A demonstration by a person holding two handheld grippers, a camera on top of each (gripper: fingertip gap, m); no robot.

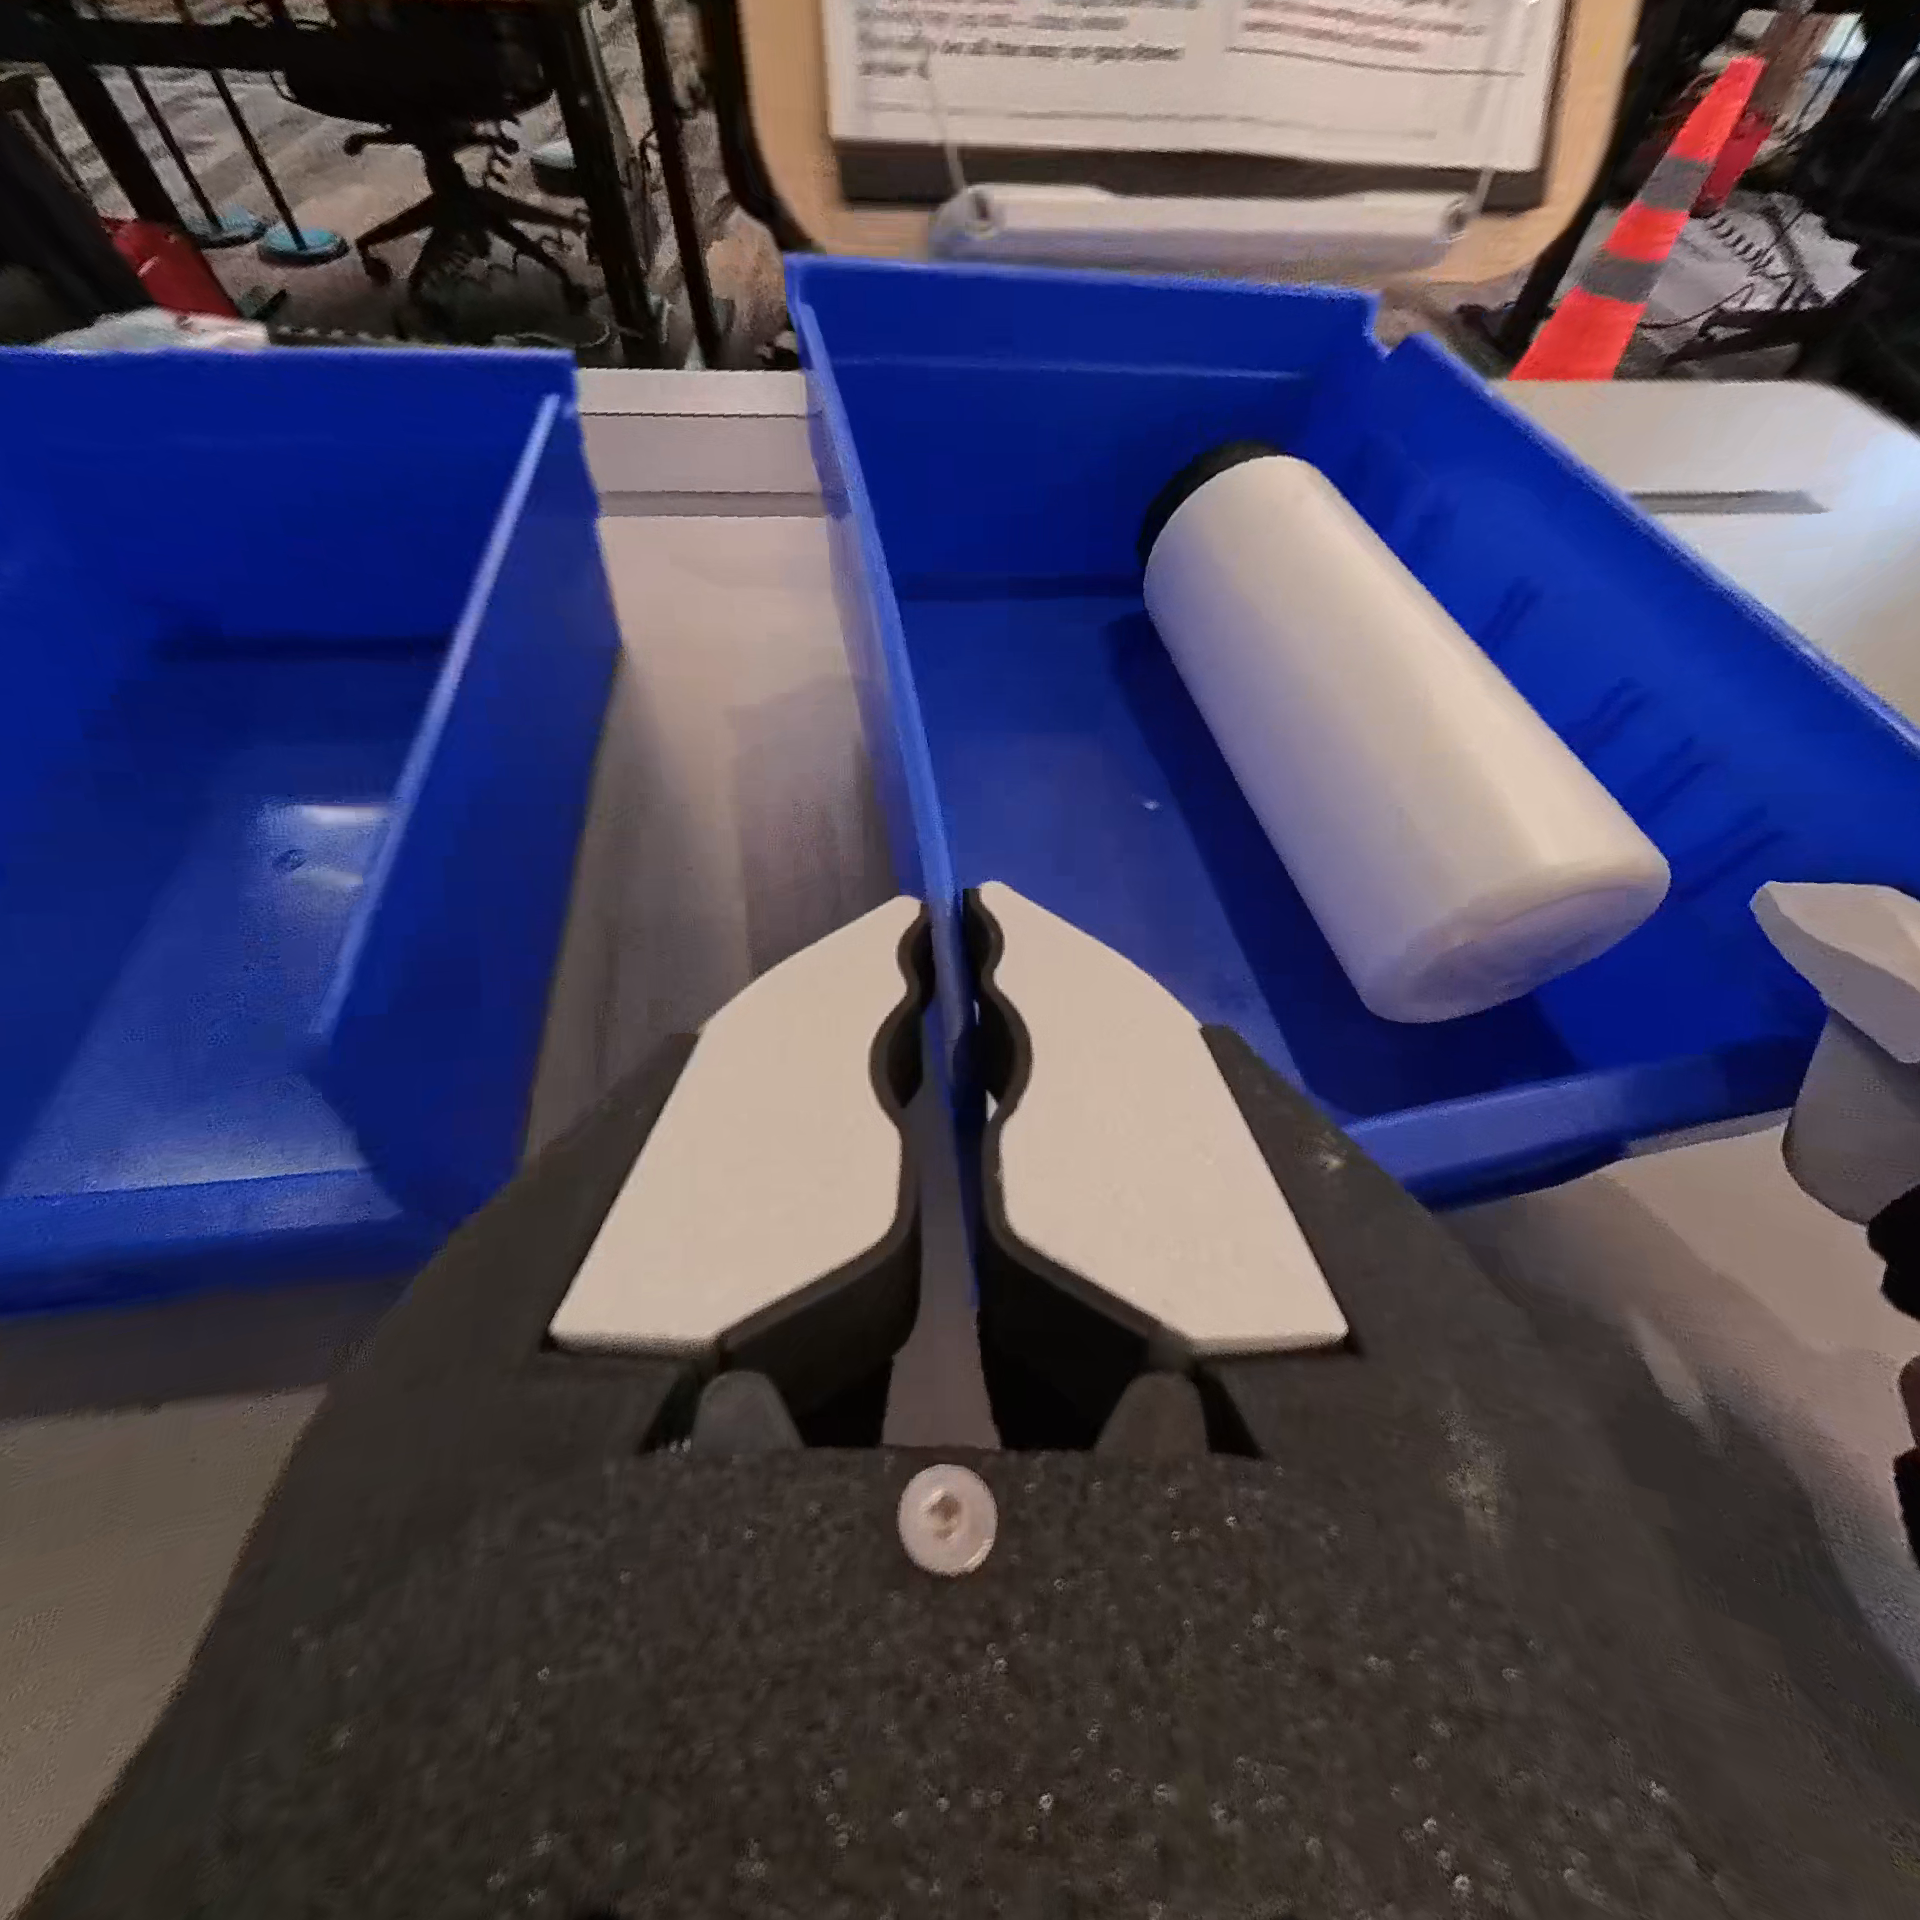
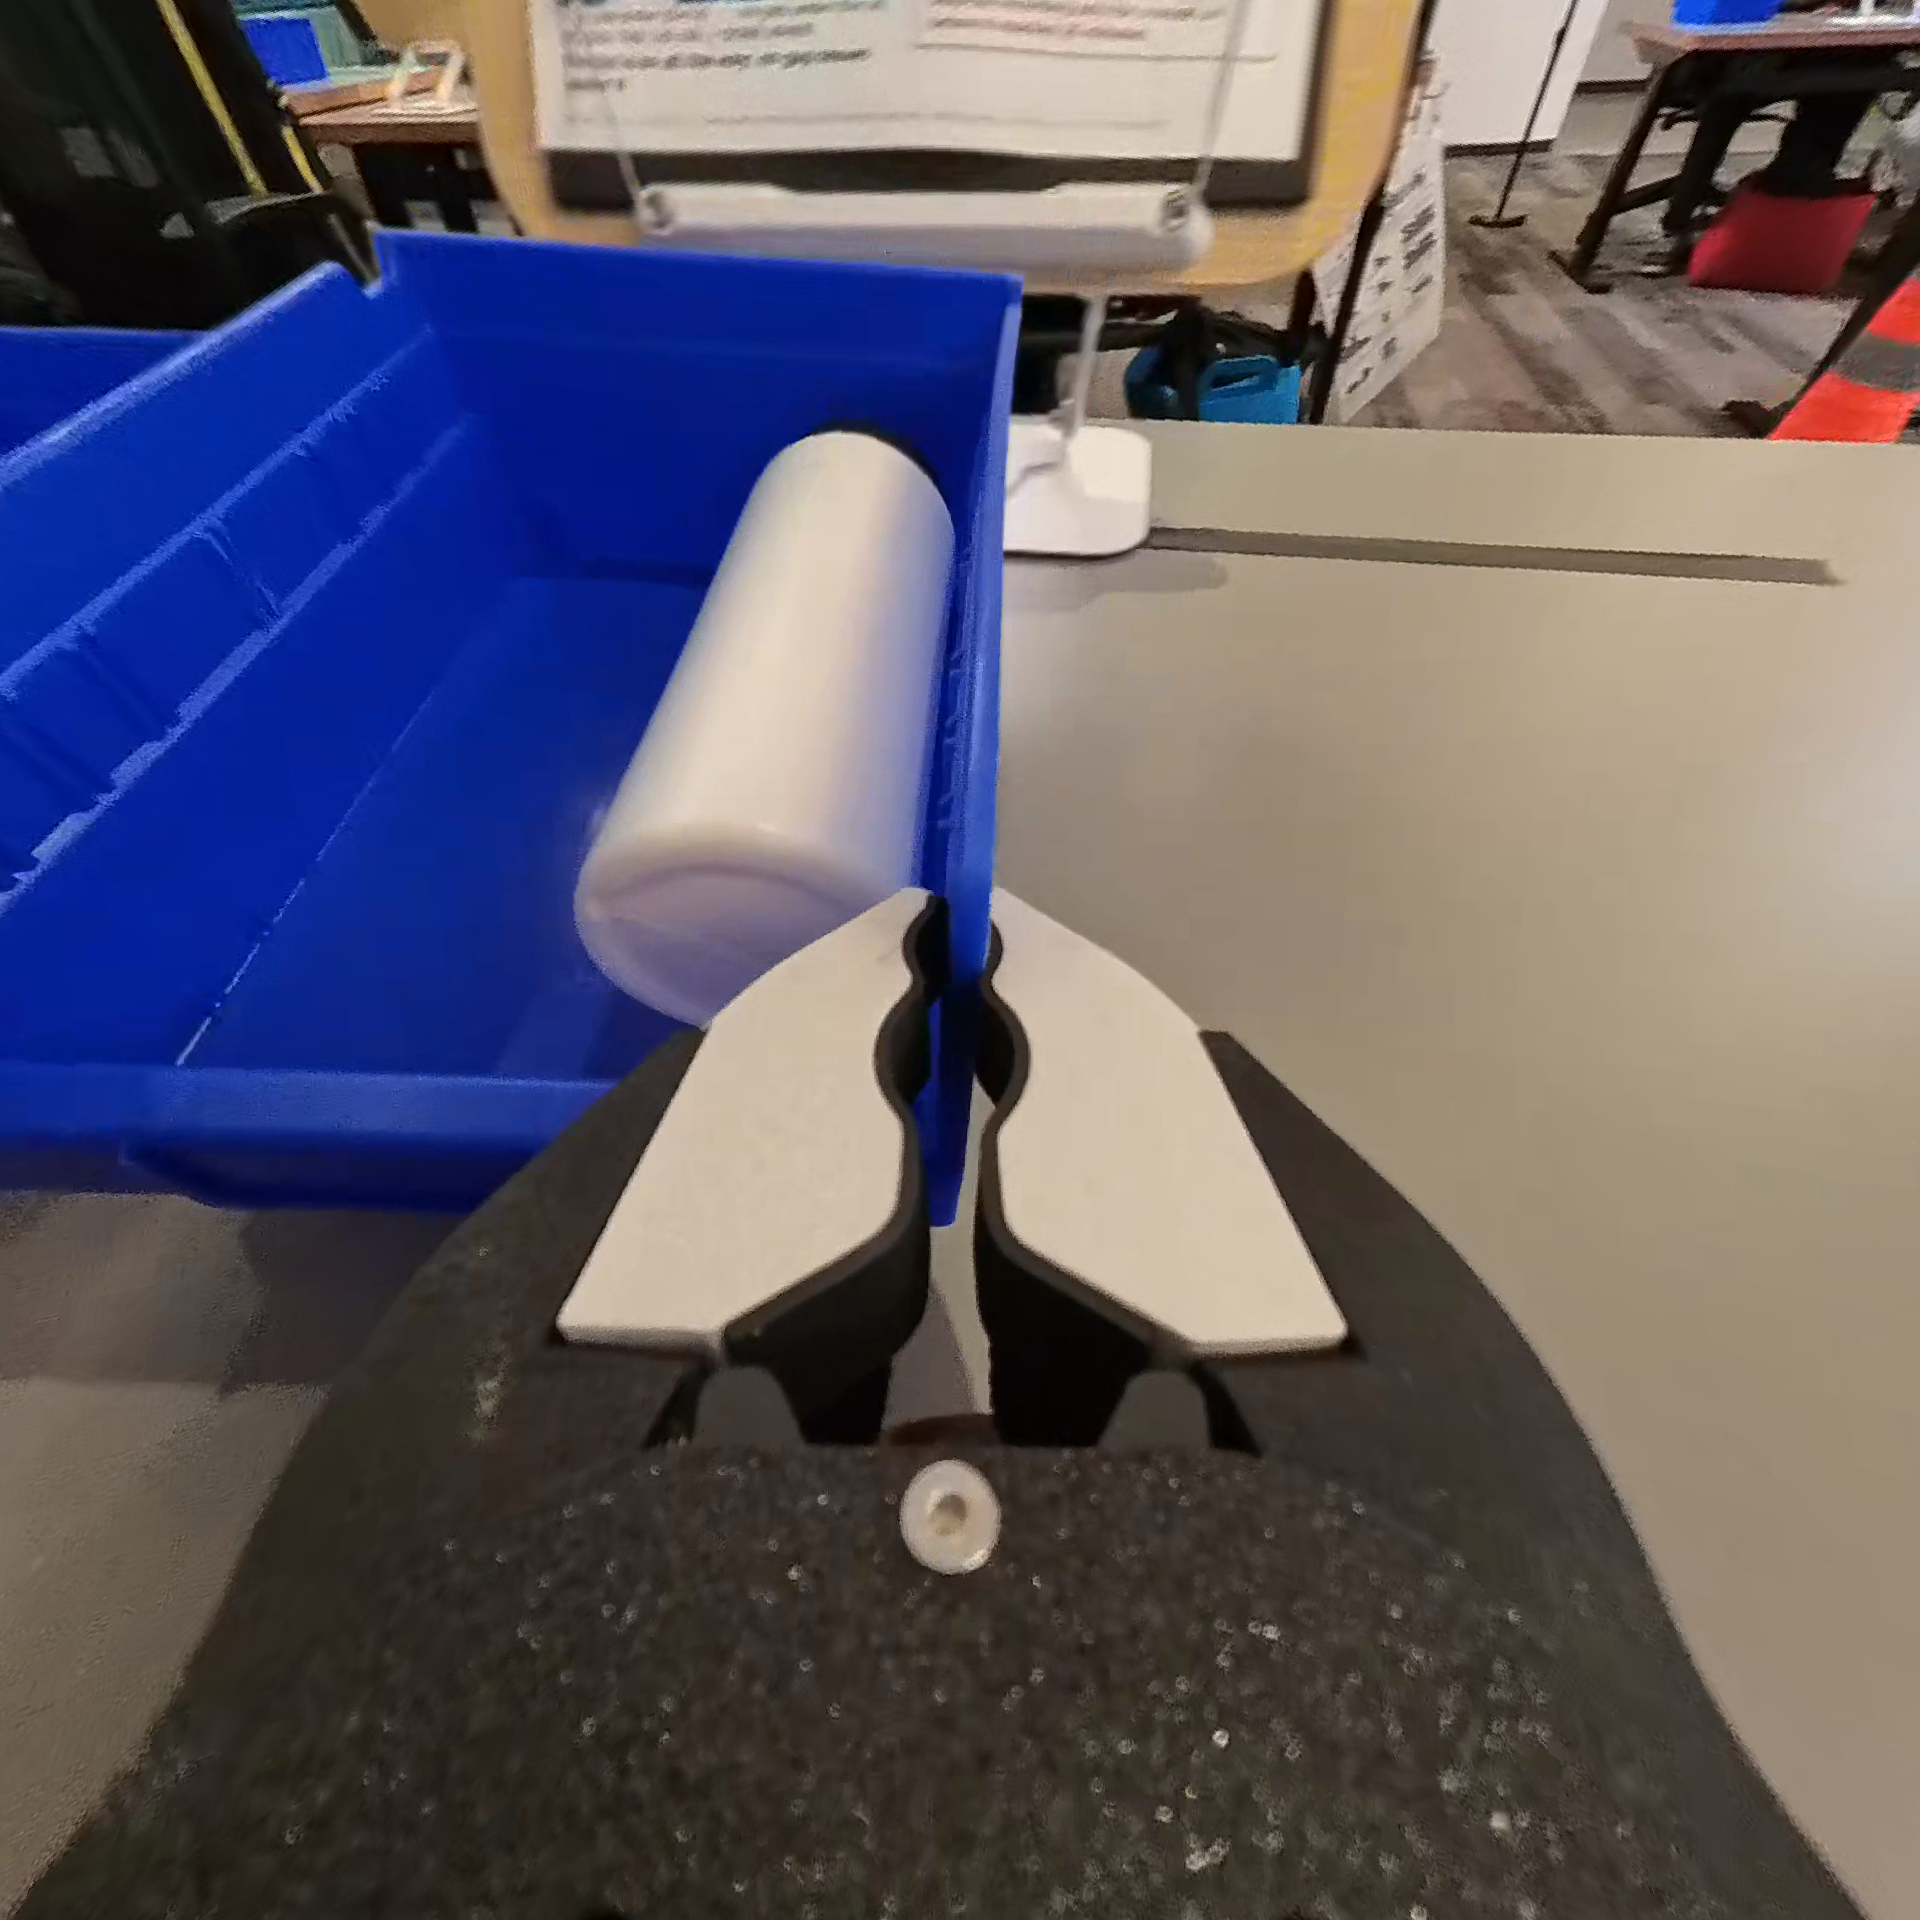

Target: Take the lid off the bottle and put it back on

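Both clamped on opposite side walls of the blue bin (image 1: 1039, 312) on the bench (image 2: 1455, 831): left gripper (image 1: 948, 914) on its left wall, right gripper (image 2: 964, 914) on its right; white bottle (image 2: 790, 707) lying inside, base near, black lid (image 1: 1210, 462) far, hard against the right wall, nearer the right gripper.

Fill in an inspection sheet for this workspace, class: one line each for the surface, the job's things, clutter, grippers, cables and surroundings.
Surface: grey table, bare to the right of the bin.
Job's things: white bottle lies on its side in the right blue bin, black lid on, pointing away.
Clutter: second blue bin on the left, nothing seen inside.
Grippers: left gripper shut on the right bin's left wall; right gripper shut on the same bin's right wall.
Cables: nothing seen on the table.
Surroundings: sign board, orange cone, office chair, other tables.
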